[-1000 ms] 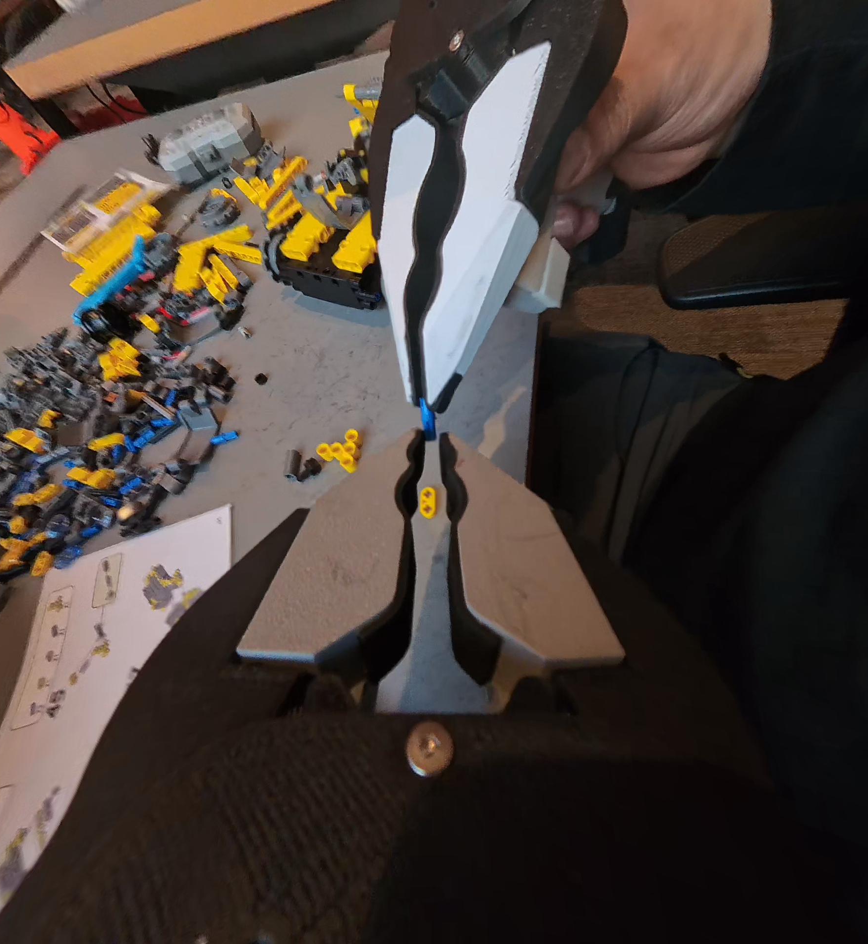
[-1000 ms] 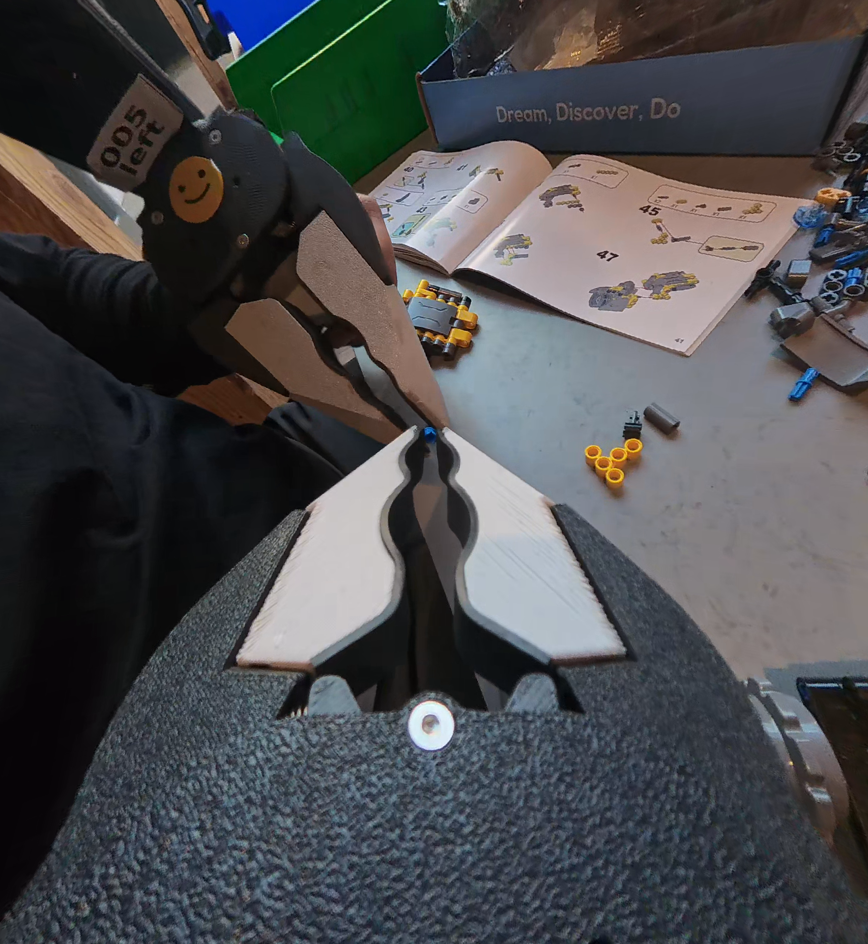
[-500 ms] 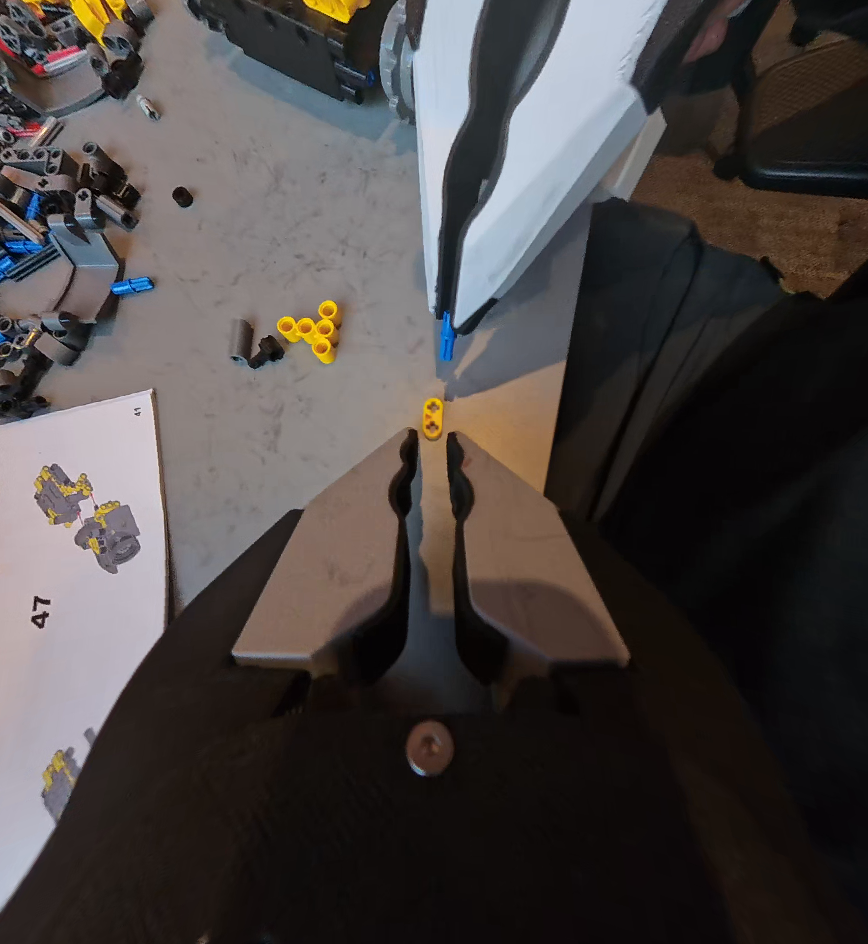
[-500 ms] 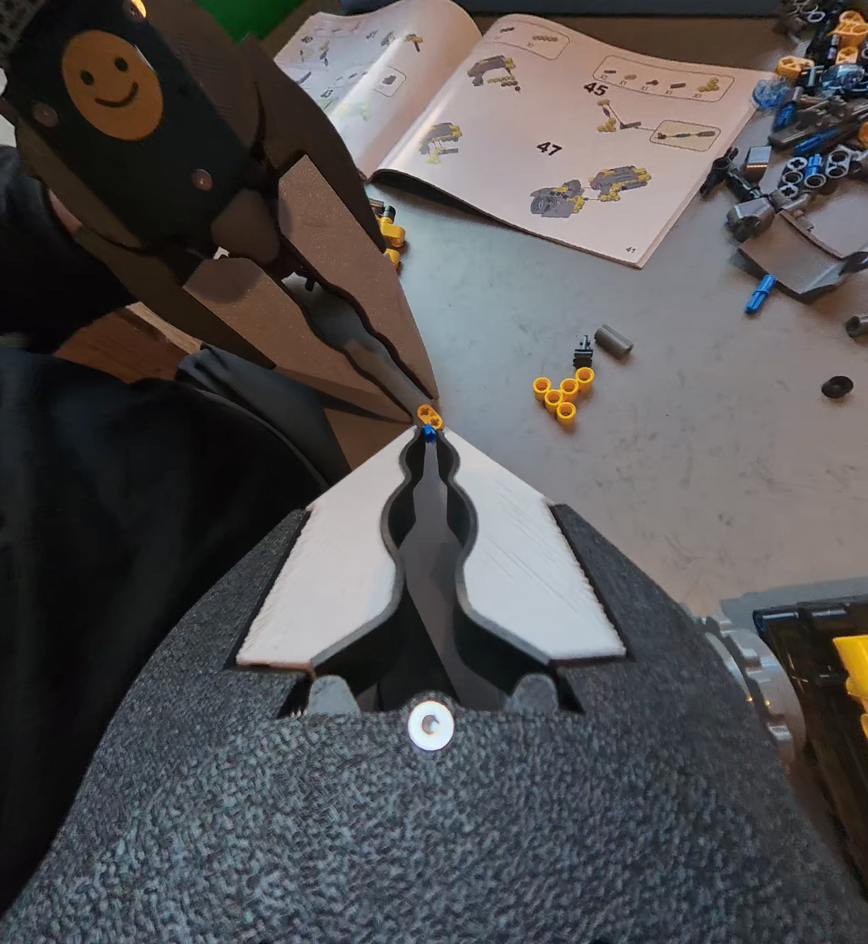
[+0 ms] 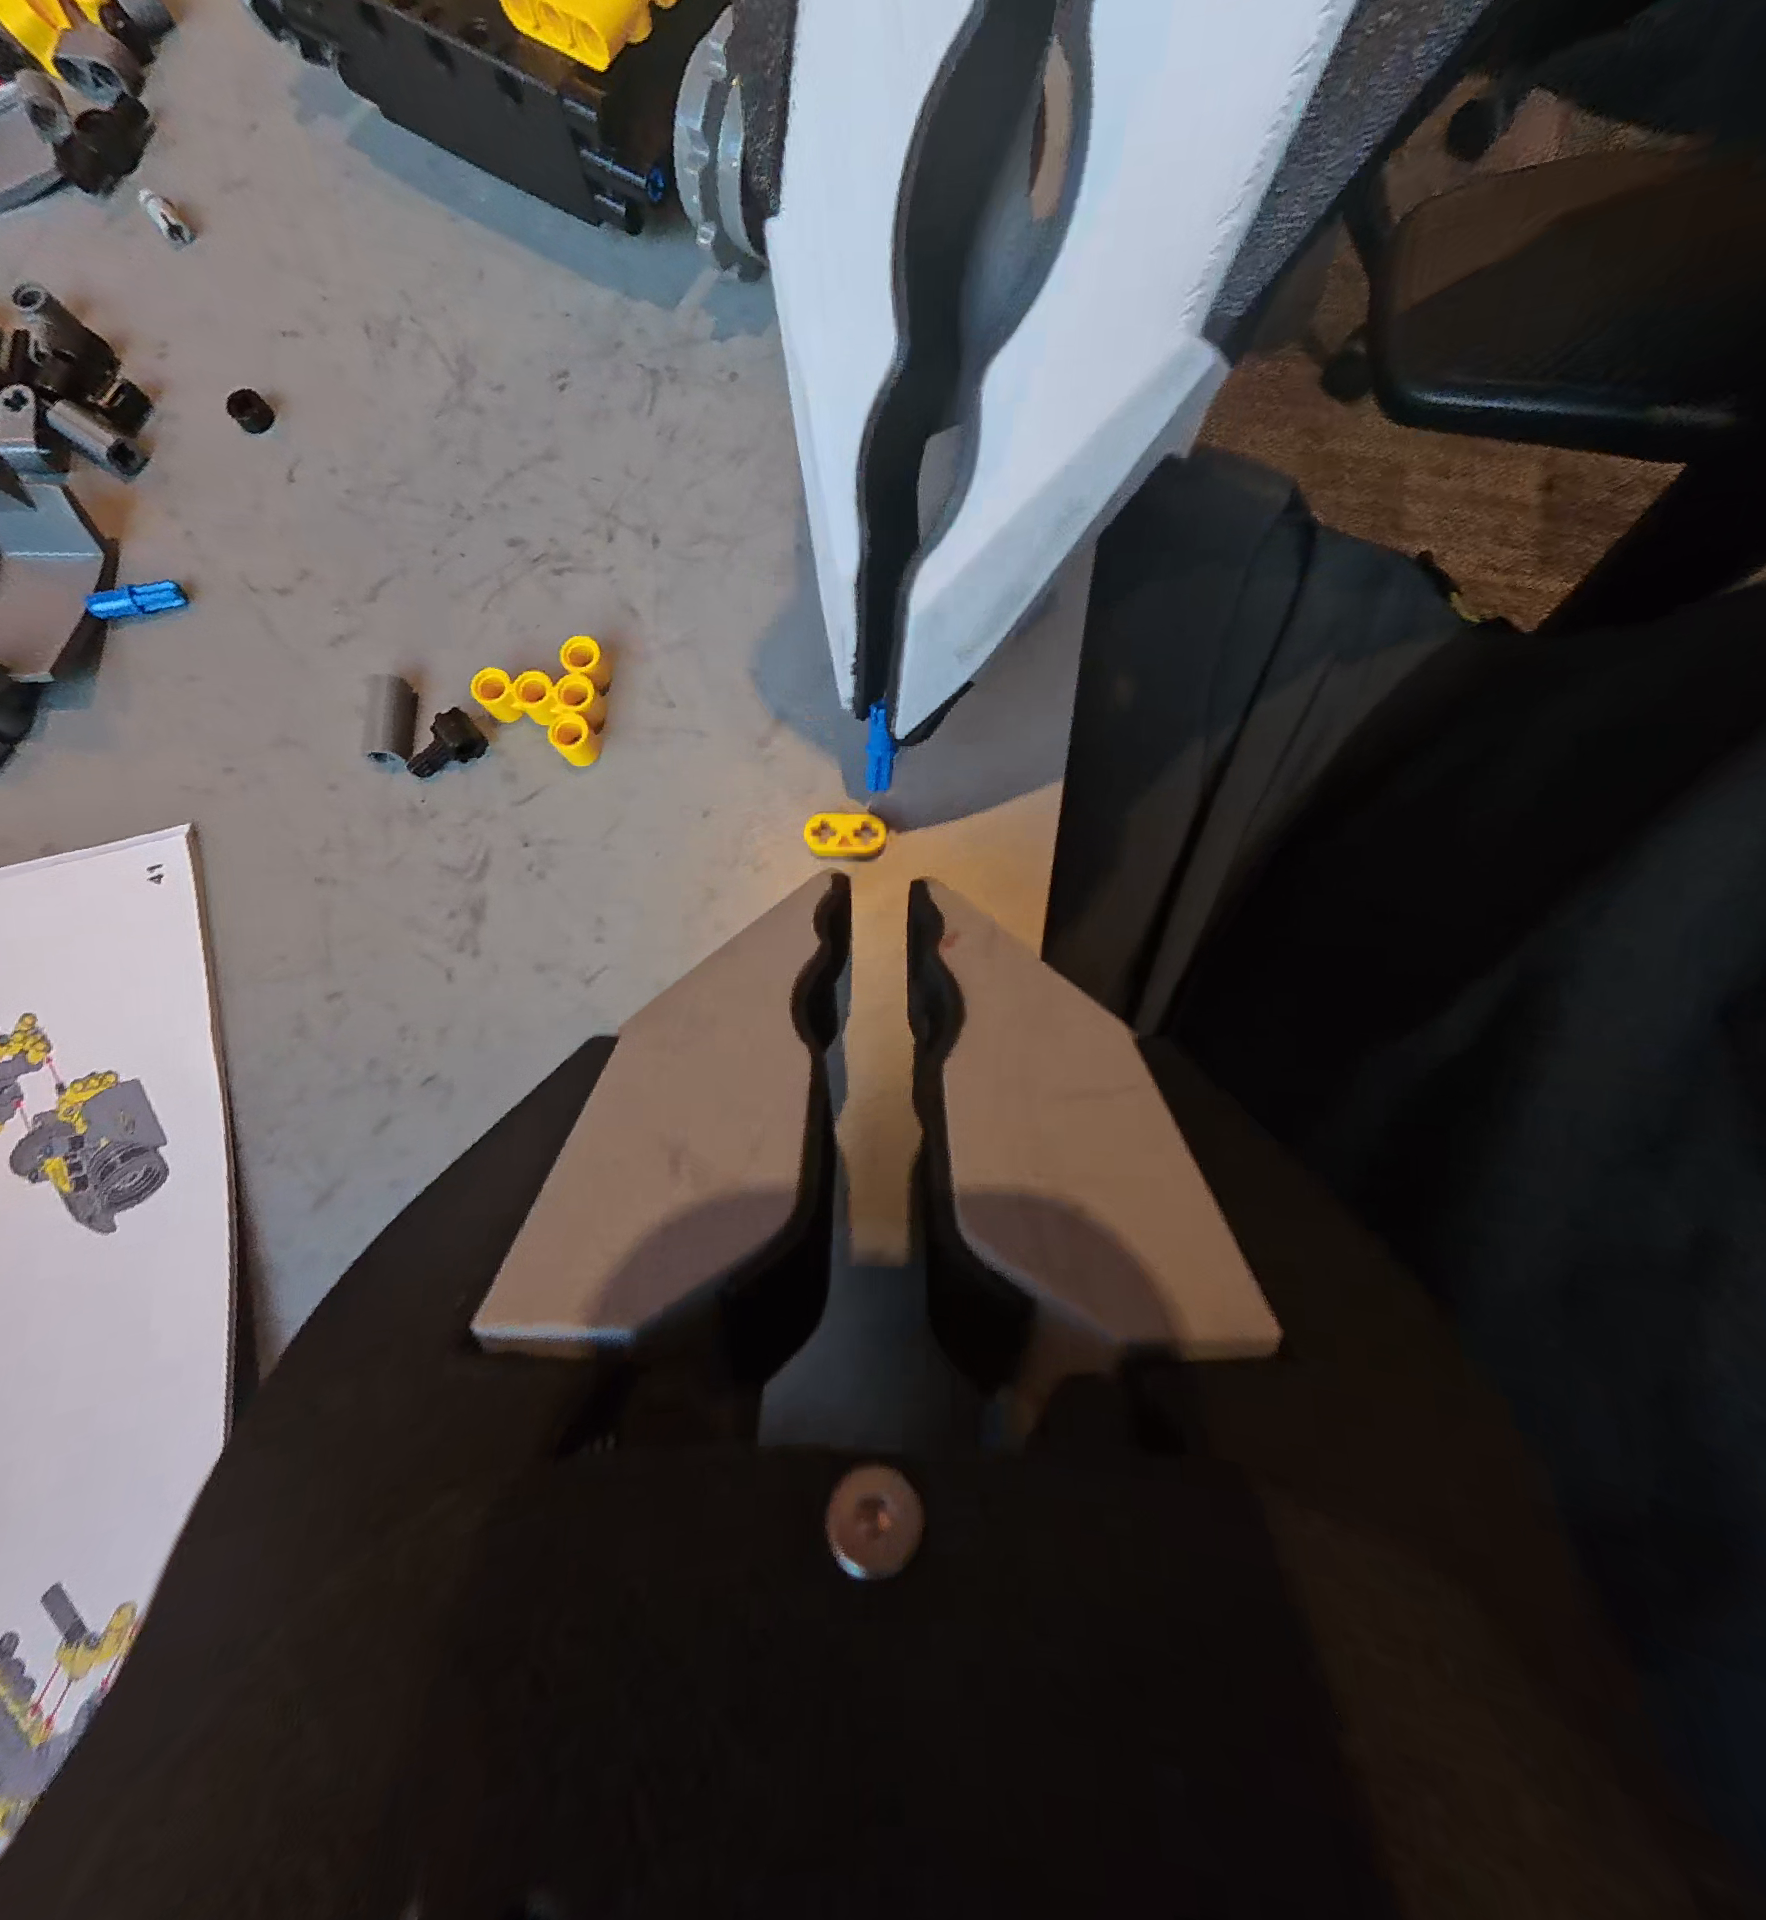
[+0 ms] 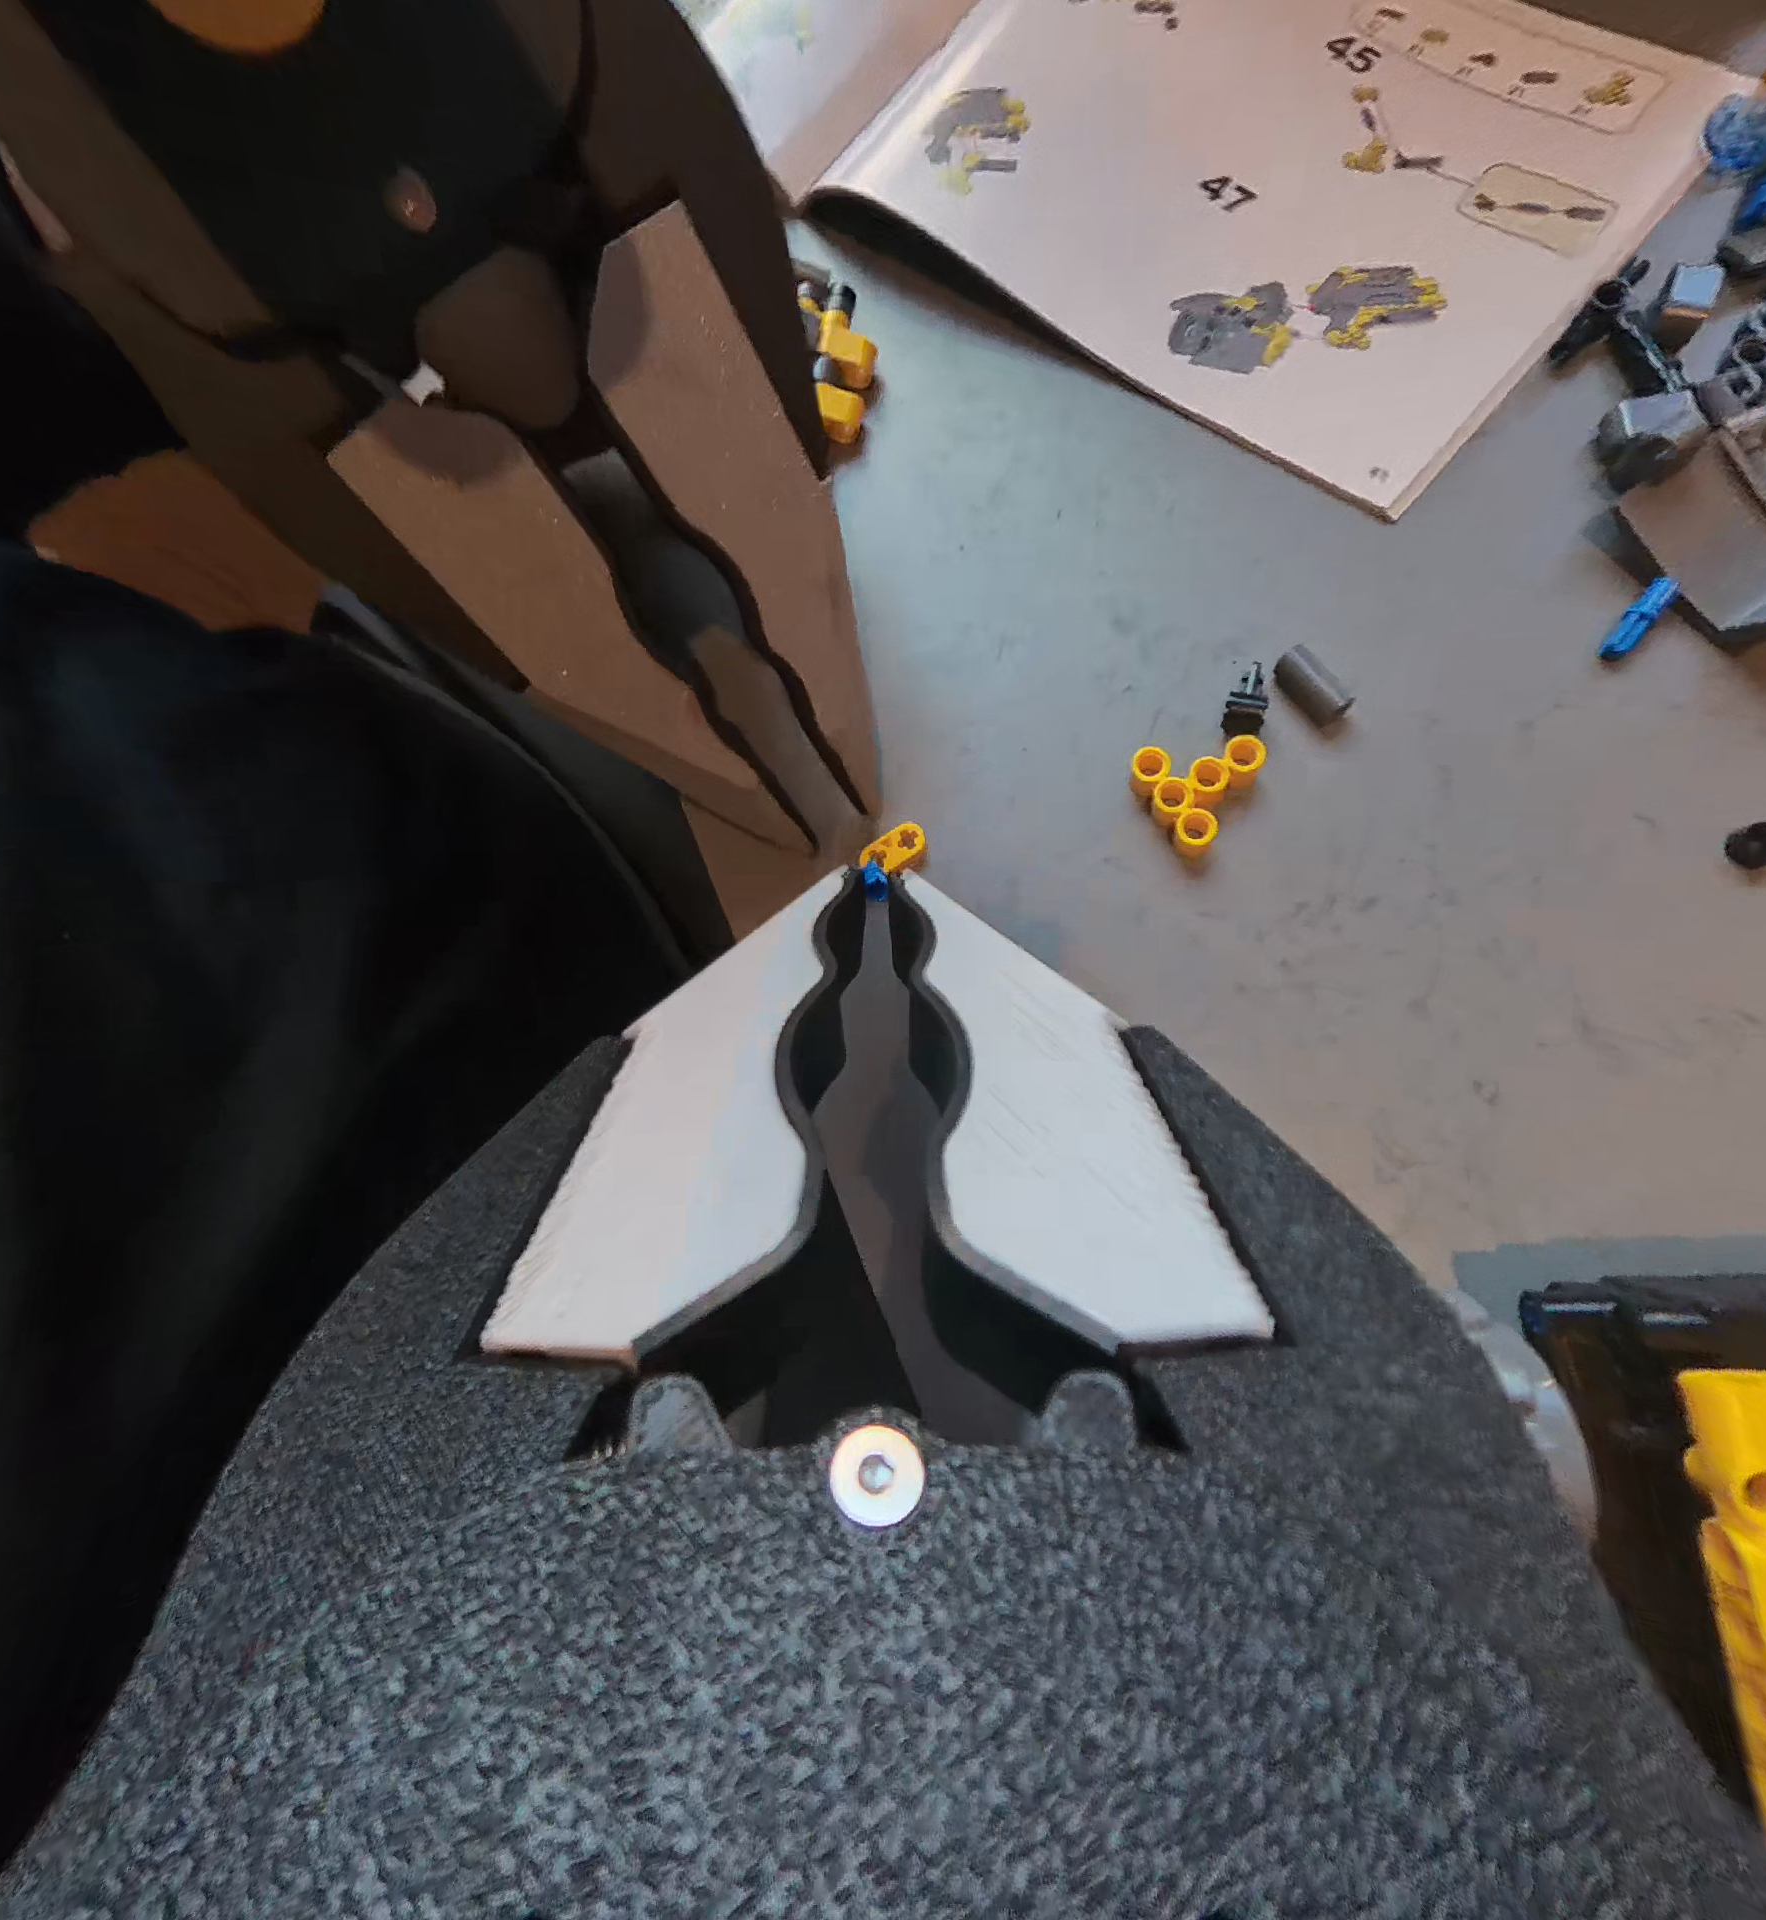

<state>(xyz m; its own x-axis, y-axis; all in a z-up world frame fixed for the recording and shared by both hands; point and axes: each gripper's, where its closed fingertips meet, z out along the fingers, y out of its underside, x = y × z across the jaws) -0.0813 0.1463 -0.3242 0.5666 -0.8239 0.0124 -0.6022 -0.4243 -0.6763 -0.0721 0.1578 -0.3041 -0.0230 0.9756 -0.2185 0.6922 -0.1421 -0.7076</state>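
Observation:
My left gripper [image 5: 877, 883] has grey fingers parted by a narrow gap and holds nothing. A small yellow two-hole piece [image 5: 845, 834] lies flat on the grey table [image 5: 463, 468] just ahead of its tips. My right gripper [image 6: 874, 878], with white fingers, is shut on a short blue pin [image 6: 874, 881]. In the left wrist view the right gripper [image 5: 884, 717] comes down from above, and the blue pin [image 5: 877, 746] points at the yellow piece, just short of it. In the right wrist view the yellow piece [image 6: 894, 844] lies between the two grippers' tips, with the left gripper [image 6: 843, 821] at upper left.
A cluster of yellow rings [image 5: 552, 698] lies left of the grippers with a grey tube [image 5: 387, 717] and a black pin. There are also an open instruction booklet [image 6: 1274, 208], loose grey and blue parts [image 6: 1741, 364], and a black-and-yellow model [image 6: 1741, 1507]. The table edge [image 5: 1061, 831] is close on the right. My two grippers' fingertips are within a few centimetres of each other.
Both grippers have come down closer to the table. The yellow piece showed between my left fingers a second ago; now it lies on the table ahead of them. The right stays shut on the pin.

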